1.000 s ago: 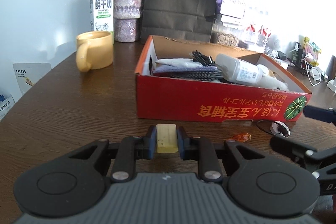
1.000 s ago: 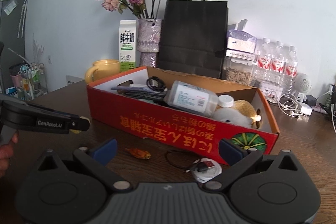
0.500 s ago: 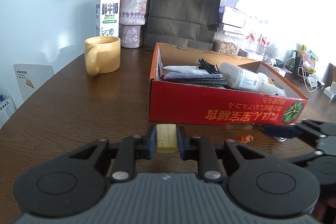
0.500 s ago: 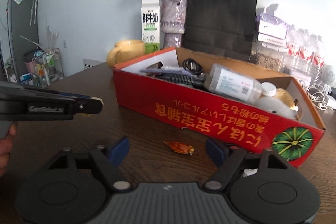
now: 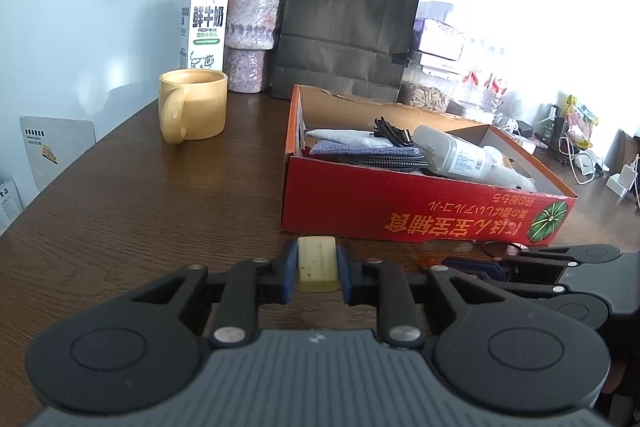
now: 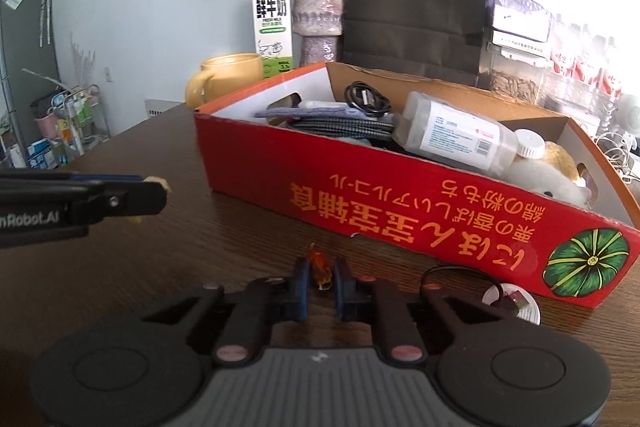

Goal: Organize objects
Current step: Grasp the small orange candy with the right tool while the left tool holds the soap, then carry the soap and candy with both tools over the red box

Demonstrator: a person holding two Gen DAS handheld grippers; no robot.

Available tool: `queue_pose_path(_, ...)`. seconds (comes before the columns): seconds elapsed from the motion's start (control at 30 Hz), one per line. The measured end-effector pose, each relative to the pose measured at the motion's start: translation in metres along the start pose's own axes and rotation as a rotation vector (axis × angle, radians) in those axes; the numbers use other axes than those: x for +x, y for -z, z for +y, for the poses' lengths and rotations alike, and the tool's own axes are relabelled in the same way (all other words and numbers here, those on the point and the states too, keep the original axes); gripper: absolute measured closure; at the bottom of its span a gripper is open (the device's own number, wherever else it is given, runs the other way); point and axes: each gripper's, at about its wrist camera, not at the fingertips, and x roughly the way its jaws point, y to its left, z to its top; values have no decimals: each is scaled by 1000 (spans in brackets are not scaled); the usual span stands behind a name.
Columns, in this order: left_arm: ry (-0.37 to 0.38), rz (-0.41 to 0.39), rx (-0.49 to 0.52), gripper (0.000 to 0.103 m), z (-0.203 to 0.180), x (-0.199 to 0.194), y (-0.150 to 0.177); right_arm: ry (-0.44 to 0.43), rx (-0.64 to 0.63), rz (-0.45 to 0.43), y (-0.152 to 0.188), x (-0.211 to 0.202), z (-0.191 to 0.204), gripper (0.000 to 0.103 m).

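My left gripper (image 5: pixel 317 263) is shut on a pale yellow eraser (image 5: pixel 316 261), held low over the wooden table in front of the red cardboard box (image 5: pixel 400 215). My right gripper (image 6: pixel 321 273) is shut on an orange wrapped candy (image 6: pixel 320 263) at the table surface, just in front of the box (image 6: pixel 400 199). The box holds a cable, folded cloths, a plastic bottle (image 6: pixel 456 135) and a plush toy. The left gripper also shows at the left of the right wrist view (image 6: pixel 160 187); the right gripper shows at the right of the left wrist view (image 5: pixel 472 265).
A yellow mug (image 5: pixel 194 103), a milk carton (image 5: pixel 204 23), a flower vase (image 5: pixel 250 31) and a black paper bag (image 5: pixel 348 31) stand behind the box. A small white round object with a black cord (image 6: pixel 508 301) lies at the box's front right corner. Chargers and cables lie far right.
My right gripper moved forward and down to the orange candy and shut on it. My left gripper, holding the eraser throughout, has drawn back a little to the left.
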Motion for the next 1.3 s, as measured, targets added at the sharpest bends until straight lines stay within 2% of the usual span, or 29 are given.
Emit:
queue_pose_path(0.13,1,-4,1,81,-1,-2,0,-17,-1,-10,2,-5,2,92)
queue_pose_path(0.33,9,-25,13,81,-7,-8,-5,-37,1,-77,1,-22,0,92)
queue_pose_path(0.73,68,-99,51,81,-44,-7,-37,13,-9,-221,-20,-52,-19,92)
queue_pose_path(1.0,103,-143,75,81,-74,14,-64,74,5,-295,-43,-58,-54,92)
queue_pose_path(1.3,99,-144,73,81,-90,60,-87,100,24,-334,-70,-37,-94,92)
